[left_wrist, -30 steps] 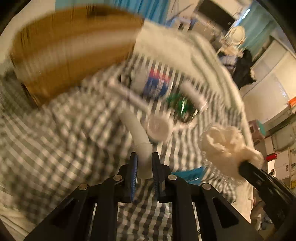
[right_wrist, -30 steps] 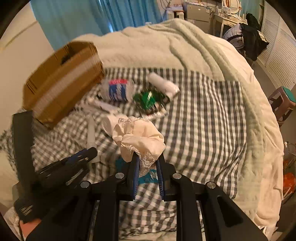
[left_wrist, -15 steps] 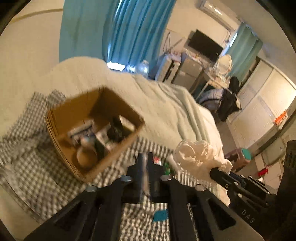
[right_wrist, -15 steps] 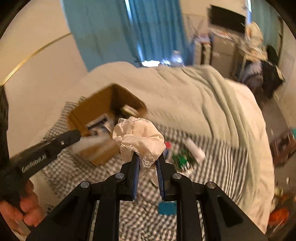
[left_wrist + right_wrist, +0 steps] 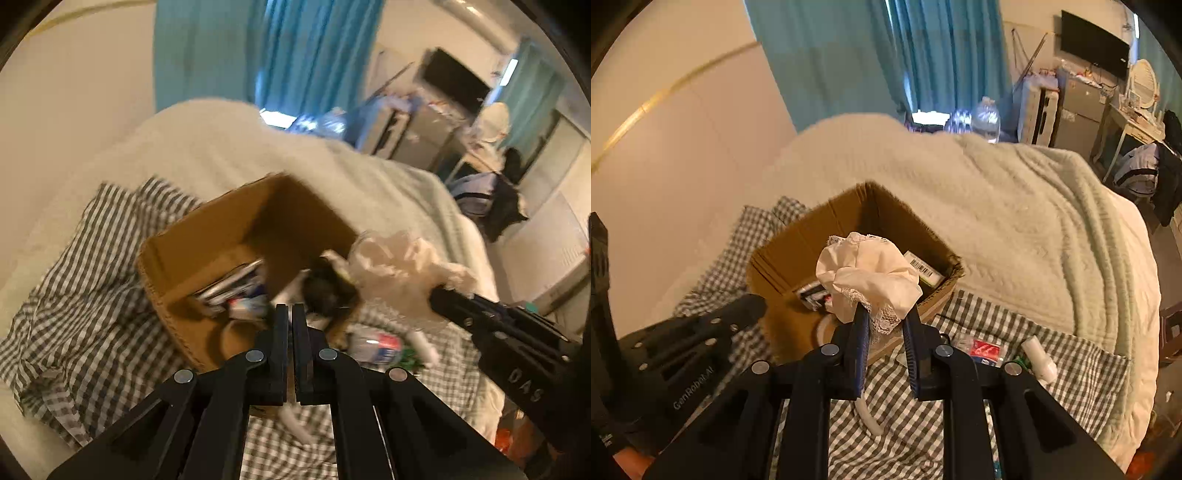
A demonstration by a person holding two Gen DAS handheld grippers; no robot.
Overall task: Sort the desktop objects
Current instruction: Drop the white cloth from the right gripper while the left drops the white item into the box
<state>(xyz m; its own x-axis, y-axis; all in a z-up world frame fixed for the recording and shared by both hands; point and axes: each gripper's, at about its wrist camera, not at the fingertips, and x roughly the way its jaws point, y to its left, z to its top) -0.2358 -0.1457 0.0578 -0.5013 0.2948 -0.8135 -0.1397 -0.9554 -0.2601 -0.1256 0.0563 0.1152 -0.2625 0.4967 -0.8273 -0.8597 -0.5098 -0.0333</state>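
Right wrist: right gripper (image 5: 884, 321) pinching cloth (image 5: 868, 273) over box (image 5: 783, 254).

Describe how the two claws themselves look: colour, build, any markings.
Both are matte black plastic, each with two long flat fingers on angular struts joined by round silver rivets. The right claw has blue pads lining its fingers; the left claw has dark ones, their tint unclear. Seen from the other camera, white lettering reads "GenRobot.AI" on the left body and "DAS" on the right. No cables or sleeves show.
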